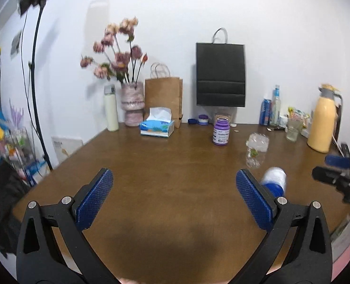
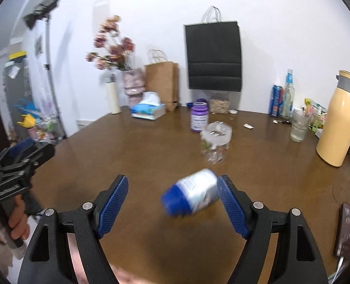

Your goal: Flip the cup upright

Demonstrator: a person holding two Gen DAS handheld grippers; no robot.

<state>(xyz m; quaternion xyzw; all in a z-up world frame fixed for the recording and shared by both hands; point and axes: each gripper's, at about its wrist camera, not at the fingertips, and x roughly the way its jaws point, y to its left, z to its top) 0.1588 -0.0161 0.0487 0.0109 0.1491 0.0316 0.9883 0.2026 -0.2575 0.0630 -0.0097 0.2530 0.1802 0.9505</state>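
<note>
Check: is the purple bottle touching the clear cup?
Apart. The left wrist view shows table between the purple bottle and the clear cup.

Brown table [image 2: 151, 146]; purple bottle [image 2: 199, 116]; black bag [image 2: 213, 56]; blue mesh-patterned right claw [image 2: 172, 203] pads.

Black hand-held gripper [image 1: 174, 198], blue textured pads [image 1: 95, 198], silver screws [image 1: 66, 199]

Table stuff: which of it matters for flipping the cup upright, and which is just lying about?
For the job:
clear cup, right tool, left tool.

Lying about:
blue-capped bottle, purple jar, tissue box, yellow jug, brown bag.
</note>
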